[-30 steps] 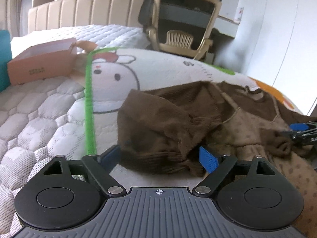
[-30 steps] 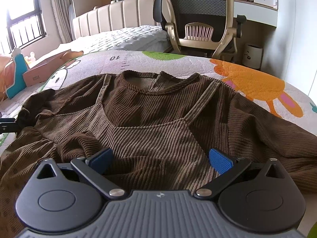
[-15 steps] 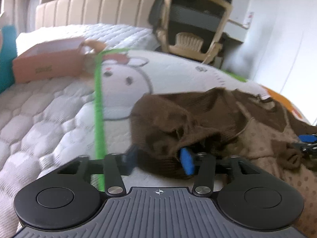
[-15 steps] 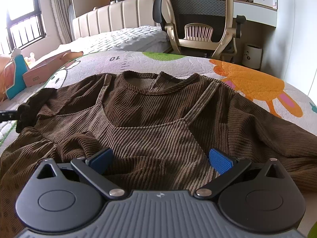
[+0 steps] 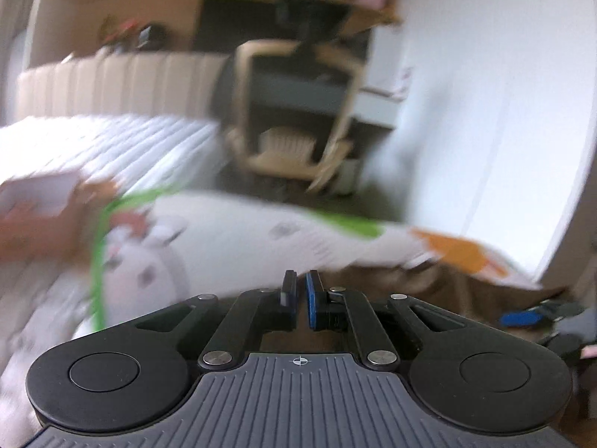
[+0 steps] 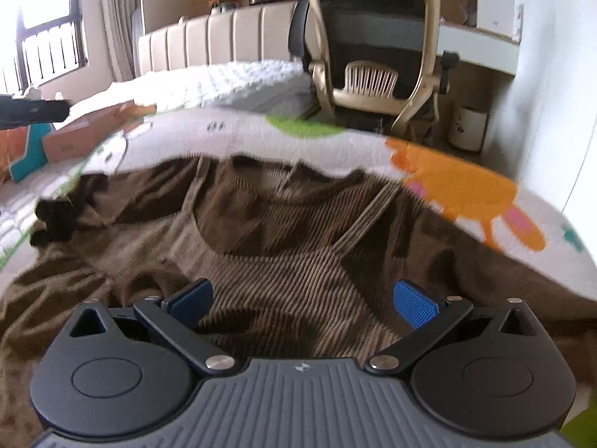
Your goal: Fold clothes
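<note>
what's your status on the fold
Left gripper just closed, nothing between fingers. Right gripper open over brown ribbed dress, unfolded. Nothing in the way.

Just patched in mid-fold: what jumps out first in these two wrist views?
The brown ribbed sweater with a pinafore layer sprawls across the cartoon-print quilt, filling the right wrist view, with the open right gripper over its chest. The left gripper has just closed to shut, no cloth visible between its pads; its view is motion-blurred. A beige office chair stands beyond the bed.
</note>
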The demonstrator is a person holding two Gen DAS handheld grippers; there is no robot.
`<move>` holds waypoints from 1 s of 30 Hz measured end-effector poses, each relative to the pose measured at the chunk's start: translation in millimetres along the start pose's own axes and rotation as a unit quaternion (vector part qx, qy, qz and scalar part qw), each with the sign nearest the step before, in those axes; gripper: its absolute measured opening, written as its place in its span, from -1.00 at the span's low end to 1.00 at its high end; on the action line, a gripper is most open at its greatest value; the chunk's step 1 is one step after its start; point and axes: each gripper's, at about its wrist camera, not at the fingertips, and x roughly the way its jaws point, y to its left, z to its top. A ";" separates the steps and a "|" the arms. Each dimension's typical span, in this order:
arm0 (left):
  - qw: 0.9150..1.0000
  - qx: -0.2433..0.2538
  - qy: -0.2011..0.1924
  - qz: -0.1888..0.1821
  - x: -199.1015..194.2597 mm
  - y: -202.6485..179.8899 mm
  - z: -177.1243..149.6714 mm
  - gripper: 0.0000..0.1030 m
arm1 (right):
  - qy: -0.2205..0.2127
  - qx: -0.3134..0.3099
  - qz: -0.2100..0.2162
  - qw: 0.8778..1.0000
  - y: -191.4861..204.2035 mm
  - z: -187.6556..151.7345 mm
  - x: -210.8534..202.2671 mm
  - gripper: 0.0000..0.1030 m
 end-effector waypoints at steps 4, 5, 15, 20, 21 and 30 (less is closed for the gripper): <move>0.997 0.000 0.013 -0.072 27.1 -46.5 11.2 -0.82 | -0.014 0.012 -0.011 1.000 -8.8 5.3 -17.9 1.00; 0.995 -0.006 0.023 -0.092 34.6 -53.7 10.7 -0.75 | -0.016 0.012 -0.016 1.000 -9.8 7.1 -20.9 1.00; 0.996 -0.057 0.003 -0.068 20.5 -1.3 28.1 0.82 | -0.030 0.019 0.077 0.996 20.5 43.4 -18.8 0.72; 0.999 -0.018 0.027 0.004 1.4 37.4 12.7 0.83 | 0.021 -0.034 0.149 0.988 78.2 55.9 14.8 0.14; 0.999 -0.012 0.037 0.016 -1.5 43.5 4.7 0.83 | 0.022 -0.052 0.151 0.987 89.7 57.3 19.5 0.14; 0.994 -0.019 0.104 0.022 9.8 49.1 -69.0 -0.04 | 0.026 -0.099 0.137 0.985 123.7 52.2 27.5 0.15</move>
